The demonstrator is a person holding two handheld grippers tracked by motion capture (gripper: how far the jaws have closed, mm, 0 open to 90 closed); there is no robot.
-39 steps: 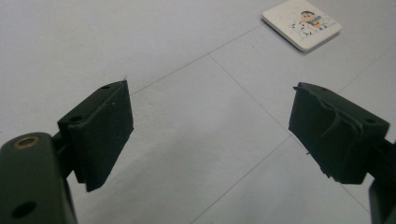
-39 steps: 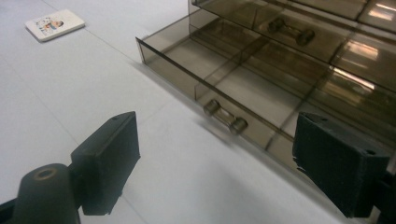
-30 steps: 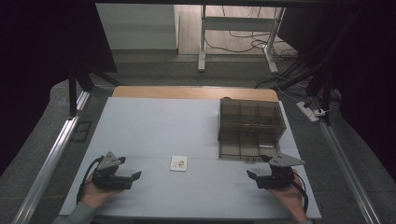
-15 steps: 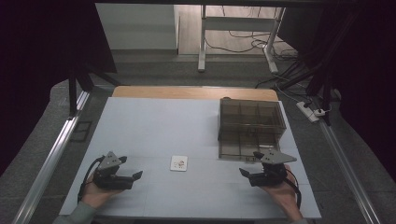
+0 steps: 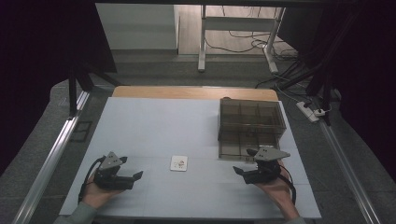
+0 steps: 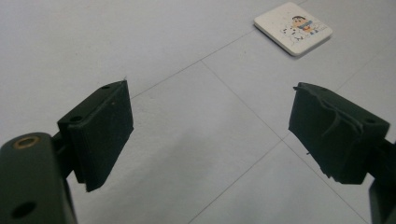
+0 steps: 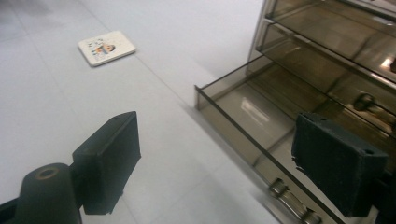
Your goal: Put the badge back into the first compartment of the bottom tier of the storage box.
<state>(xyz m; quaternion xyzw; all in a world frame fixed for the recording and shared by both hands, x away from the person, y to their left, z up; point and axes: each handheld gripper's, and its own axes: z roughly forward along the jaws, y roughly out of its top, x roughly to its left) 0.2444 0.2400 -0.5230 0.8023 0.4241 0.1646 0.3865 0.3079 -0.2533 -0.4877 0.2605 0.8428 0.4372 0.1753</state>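
Lying apart — card [image 5: 179, 163], seemingly beyond right claw [image 5: 241, 171]

No legible txt; card [image 6: 293, 27] print maybe cartoon.

Your pale table top [image 5: 154, 121] has a wooden strip [image 5: 187, 92] along its far edge. Off to your right, a white power strip [image 5: 312, 112] lies on the grey floor. Further back, cables [image 5: 233, 44] tangle around a white metal frame [image 5: 201, 42]. There's a silver rail [image 5: 51, 158] on your left and a dark curtain [image 5: 42, 37] behind it.
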